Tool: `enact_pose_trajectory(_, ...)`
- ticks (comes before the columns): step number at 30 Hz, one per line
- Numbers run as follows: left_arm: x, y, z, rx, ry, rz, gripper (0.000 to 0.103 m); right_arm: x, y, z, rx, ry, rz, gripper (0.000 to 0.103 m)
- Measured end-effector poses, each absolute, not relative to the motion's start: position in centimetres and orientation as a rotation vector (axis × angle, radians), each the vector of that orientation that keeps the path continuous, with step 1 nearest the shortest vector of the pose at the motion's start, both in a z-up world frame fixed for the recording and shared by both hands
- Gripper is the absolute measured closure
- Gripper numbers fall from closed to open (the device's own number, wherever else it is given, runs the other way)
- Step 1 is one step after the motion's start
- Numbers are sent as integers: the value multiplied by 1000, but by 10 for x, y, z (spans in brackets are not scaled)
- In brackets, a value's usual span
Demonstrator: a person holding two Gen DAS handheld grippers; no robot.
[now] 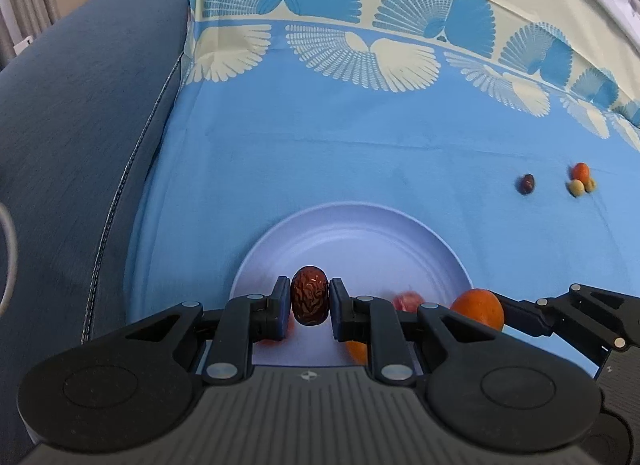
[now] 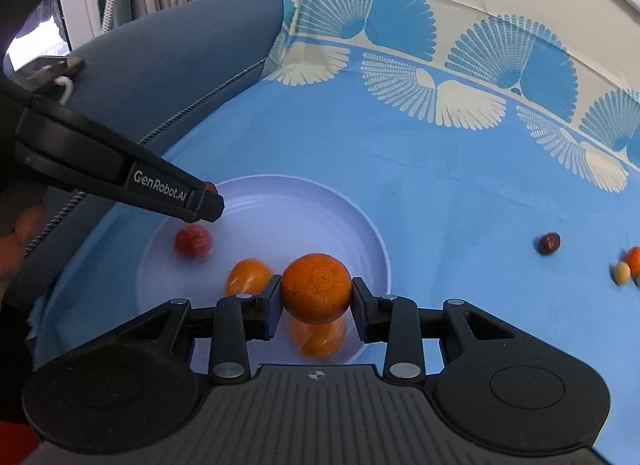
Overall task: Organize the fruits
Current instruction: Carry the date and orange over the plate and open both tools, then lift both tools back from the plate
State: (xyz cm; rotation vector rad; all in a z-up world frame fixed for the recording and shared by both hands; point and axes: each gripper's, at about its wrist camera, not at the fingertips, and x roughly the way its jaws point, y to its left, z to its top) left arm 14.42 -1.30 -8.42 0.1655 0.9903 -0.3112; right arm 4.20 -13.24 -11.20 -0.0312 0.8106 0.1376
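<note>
My left gripper [image 1: 309,303] is shut on a wrinkled red date [image 1: 309,300] and holds it over the near left part of a pale blue plate [image 1: 360,233]. My right gripper [image 2: 316,297] is shut on a round orange [image 2: 316,288] over the plate's near right rim [image 2: 376,241]. The orange also shows in the left wrist view [image 1: 478,308]. In the plate lie a red fruit [image 2: 193,241] and two orange fruits [image 2: 248,276] [image 2: 318,339]. The left gripper's finger [image 2: 200,203] shows in the right wrist view above the red fruit.
On the blue cloth [image 1: 320,161] to the right lie a dark date [image 1: 527,183] and a small cluster of an orange fruit [image 1: 580,171] and pale yellow fruits [image 1: 576,187]. A blue sofa arm [image 1: 80,125] borders the cloth on the left. A phone [image 2: 44,67] rests on it.
</note>
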Motion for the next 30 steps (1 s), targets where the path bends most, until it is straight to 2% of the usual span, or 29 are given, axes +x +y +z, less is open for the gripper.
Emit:
enact_pose_trajectory(5, 163, -19, -93, 165, 1000, -322, 81, 64, -136, -122, -10, 818, 137, 64)
enact_pose_trajectory(6, 166, -20, -94, 156, 1010, -328, 74, 66, -137, -123, 2, 825, 134, 62)
enact_pose_trajectory(7, 167, -20, -94, 145, 1019, -334, 63, 69, -138, -122, 16, 834, 135, 57)
enact_pose_trajectory(8, 167, -19, -92, 131, 1020, -337, 33, 69, -139, -119, 26, 837, 138, 44)
enact_pose_trajectory(9, 164, -16, -86, 104, 998, -329, 7, 66, -140, -115, 32, 836, 140, 31)
enact_pose_trajectory(10, 158, -12, -81, 85, 965, -319, 1, 62, -141, -111, 31, 833, 144, 26)
enact_pose_trajectory(12, 145, -6, -70, 72, 909, -322, 0, 47, -142, -100, 17, 830, 156, 15)
enact_pose_trajectory(17, 108, 9, -53, 133, 946, -297, 0, -8, -143, -69, 35, 834, 179, 5)
enact_pose_trajectory(21, 68, 26, -44, 175, 973, -257, 0, -50, -140, -49, 87, 807, 186, 1)
enact_pose_trajectory(25, 27, 33, -32, 168, 982, -263, 0, -74, -133, -33, 25, 746, 167, 1)
enact_pose_trajectory(30, -15, 25, -14, 196, 923, -257, 0, -101, -134, -11, 17, 665, 136, 1)
